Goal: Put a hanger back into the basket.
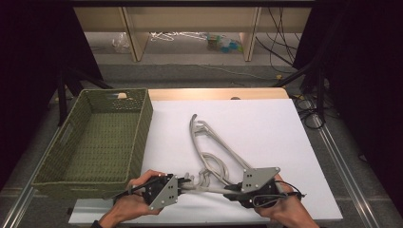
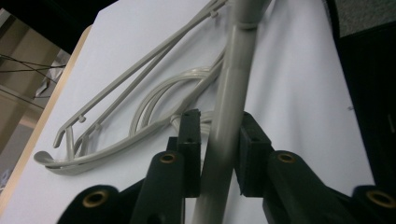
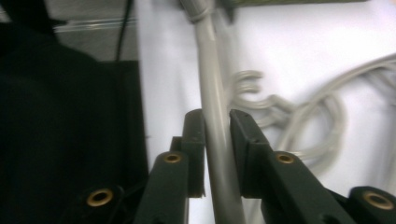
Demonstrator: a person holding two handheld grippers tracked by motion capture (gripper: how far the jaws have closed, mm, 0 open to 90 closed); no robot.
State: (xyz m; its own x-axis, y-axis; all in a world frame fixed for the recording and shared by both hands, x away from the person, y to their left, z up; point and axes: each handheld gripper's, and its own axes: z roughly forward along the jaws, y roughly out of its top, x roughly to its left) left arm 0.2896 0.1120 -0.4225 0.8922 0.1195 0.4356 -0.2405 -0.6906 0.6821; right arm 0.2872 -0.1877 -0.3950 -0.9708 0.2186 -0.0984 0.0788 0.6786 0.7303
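Several grey plastic hangers [image 1: 214, 142] lie tangled on the white table top [image 1: 266, 128]. One hanger's straight bar [image 1: 209, 190] runs level along the front edge, between my two grippers. My left gripper [image 1: 187, 183] is shut on the bar's left end. In the left gripper view [image 2: 219, 149] both pads sit against the bar [image 2: 229, 116]. My right gripper [image 1: 230, 190] is shut on the bar's right part. The right gripper view [image 3: 217, 140] shows that bar [image 3: 212, 93] squeezed between its pads. More hangers [image 2: 140, 107] lie beyond.
A green woven basket [image 1: 142, 123] stands on the left of the table, with nothing inside that I can see. Wooden shelving [image 1: 190, 19] and loose cables [image 1: 280, 42] lie on the floor beyond the far edge. Black curtains hang at both sides.
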